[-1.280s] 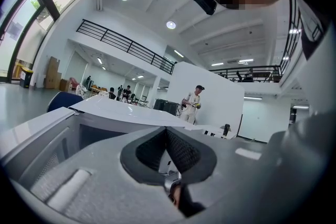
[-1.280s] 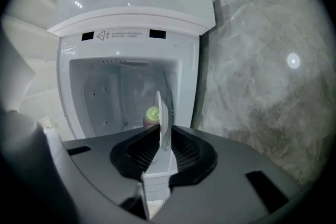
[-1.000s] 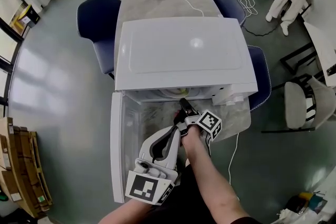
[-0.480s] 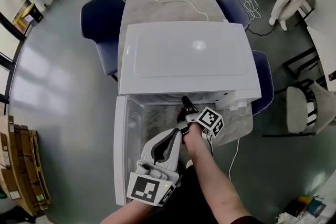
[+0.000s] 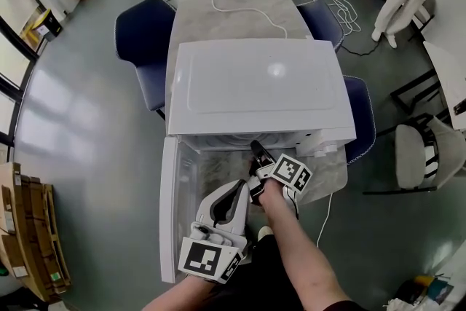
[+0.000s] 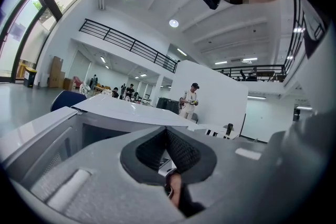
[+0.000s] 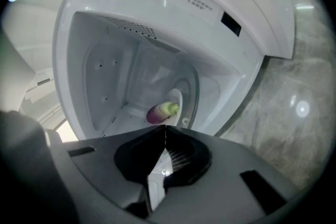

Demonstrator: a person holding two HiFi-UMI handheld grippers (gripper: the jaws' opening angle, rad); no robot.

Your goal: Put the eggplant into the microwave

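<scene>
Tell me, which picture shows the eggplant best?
The right gripper view: it looks into the open microwave, where the eggplant sits. In the head view the microwave's top hides it, and the left gripper view shows no eggplant.

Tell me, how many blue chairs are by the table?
3. One blue chair stands at the table's left side, one at its far right corner, one on the right beside the microwave. The microwave may hide more.
</scene>
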